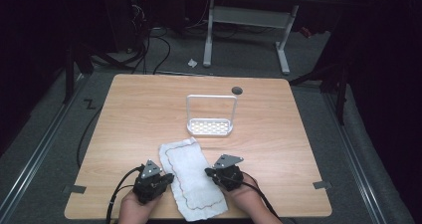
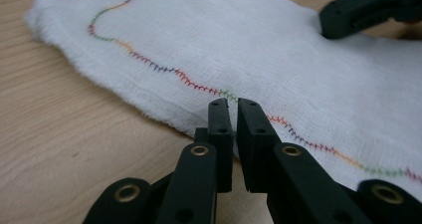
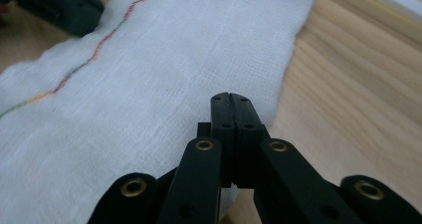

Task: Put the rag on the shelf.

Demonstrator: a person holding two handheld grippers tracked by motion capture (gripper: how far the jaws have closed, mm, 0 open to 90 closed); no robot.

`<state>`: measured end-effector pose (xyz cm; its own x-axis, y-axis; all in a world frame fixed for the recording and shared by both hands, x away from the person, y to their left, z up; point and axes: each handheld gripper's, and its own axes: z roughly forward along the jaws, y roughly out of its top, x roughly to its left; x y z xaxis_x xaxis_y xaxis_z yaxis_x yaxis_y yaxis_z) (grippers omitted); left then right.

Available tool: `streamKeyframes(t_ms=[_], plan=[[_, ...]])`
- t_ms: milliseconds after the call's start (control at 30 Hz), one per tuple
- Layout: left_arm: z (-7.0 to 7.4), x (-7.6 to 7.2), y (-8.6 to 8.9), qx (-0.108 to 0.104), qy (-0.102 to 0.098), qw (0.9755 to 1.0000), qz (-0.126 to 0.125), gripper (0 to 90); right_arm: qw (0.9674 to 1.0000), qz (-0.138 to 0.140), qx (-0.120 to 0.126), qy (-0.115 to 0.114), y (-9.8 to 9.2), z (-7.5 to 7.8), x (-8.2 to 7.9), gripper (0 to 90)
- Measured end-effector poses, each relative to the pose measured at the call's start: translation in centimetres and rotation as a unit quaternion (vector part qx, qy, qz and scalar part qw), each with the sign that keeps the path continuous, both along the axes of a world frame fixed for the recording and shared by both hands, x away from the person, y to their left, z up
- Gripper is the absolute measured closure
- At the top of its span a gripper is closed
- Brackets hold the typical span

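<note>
The wooden surface (image 1: pixel 129 114) carries a white cloth (image 1: pixel 191 176) with a coloured zigzag stitch line, lying flat at its near edge, with a white rack (image 1: pixel 211 115) beyond it. My left claw (image 2: pixel 233 103) sits at the cloth's left edge, jaws closed to a sliver; whether they pinch fabric I cannot tell. My right claw (image 3: pixel 232 97) is fully closed at the cloth's right edge.

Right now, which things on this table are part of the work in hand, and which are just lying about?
In the job:
- white cloth with coloured stitching, flat at the near edge
- left gripper, jaws closed at the cloth's stitched edge
- right gripper, jaws closed at the opposite edge

Lying about:
- white rack, beyond the cloth, untouched
- dark round spot near the table's far edge
</note>
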<state>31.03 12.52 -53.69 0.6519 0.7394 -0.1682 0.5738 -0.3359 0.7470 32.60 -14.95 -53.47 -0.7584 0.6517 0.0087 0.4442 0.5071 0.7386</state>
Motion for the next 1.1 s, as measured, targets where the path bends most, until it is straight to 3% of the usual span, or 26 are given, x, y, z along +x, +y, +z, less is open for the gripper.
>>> streamKeyframes(t_ms=[100,167,200,300,400,500,533,700,733,833,900,967,1033,1100], plan=[[0.0,0.5,-0.7,-0.004,0.002,1.0000,-0.007,84.1,1.0000,-0.002,0.006,0.005,-0.8,-0.1,-1.2,90.0],[0.2,0.5,-1.3,-0.002,-0.005,0.9999,-0.010,74.0,0.9999,-0.006,0.008,0.008,-1.6,0.1,-2.6,84.9],[0.6,0.5,-1.7,-0.015,-0.022,0.9996,-0.014,70.2,0.9999,-0.013,0.008,-0.001,-1.7,0.2,-2.6,81.1],[0.5,0.9,-2.5,-0.007,-0.018,0.9997,-0.016,71.5,0.9989,-0.042,0.020,-0.012,-1.7,0.5,-1.2,79.8],[0.0,1.1,-3.2,0.002,-0.015,0.9998,-0.016,75.5,0.9980,-0.060,0.017,0.000,-1.4,0.1,0.6,80.3],[0.0,0.9,-3.6,0.005,-0.017,0.9996,-0.022,77.6,0.9981,-0.060,0.014,0.000,-1.6,-0.1,0.4,80.5],[0.0,0.7,-3.8,0.002,-0.014,0.9994,-0.030,77.6,0.9983,-0.057,-0.005,-0.007,-2.1,0.1,-0.6,80.5],[-0.3,-1.0,-6.5,0.001,-0.033,0.9963,-0.080,75.5,0.9979,-0.064,-0.004,0.004,-4.5,0.2,-3.0,80.2],[-0.3,-1.2,-6.8,0.002,-0.033,0.9958,-0.085,73.3,0.9974,-0.072,0.001,0.007,-5.5,0.1,-4.0,79.8],[-0.1,-1.4,-7.2,0.002,-0.029,0.9952,-0.094,68.8,0.9972,-0.075,0.000,0.009,-6.0,0.2,-4.3,78.8],[0.1,-1.1,-6.8,0.000,-0.046,0.9960,-0.076,66.6,0.9972,-0.074,0.003,0.010,-6.1,0.1,-4.1,78.8],[0.4,-0.2,-6.0,-0.014,-0.059,0.9974,-0.038,62.2,0.9973,-0.074,0.002,0.005,-6.0,0.0,-3.8,78.9],[0.5,1.1,-5.3,-0.041,-0.075,0.9963,0.009,58.4,0.9973,-0.073,0.001,0.002,-5.8,0.0,-3.5,79.1],[0.5,2.3,-5.3,-0.049,-0.080,0.9946,0.043,55.9,0.9975,-0.070,0.001,0.000,-5.8,0.0,-3.3,79.1]])
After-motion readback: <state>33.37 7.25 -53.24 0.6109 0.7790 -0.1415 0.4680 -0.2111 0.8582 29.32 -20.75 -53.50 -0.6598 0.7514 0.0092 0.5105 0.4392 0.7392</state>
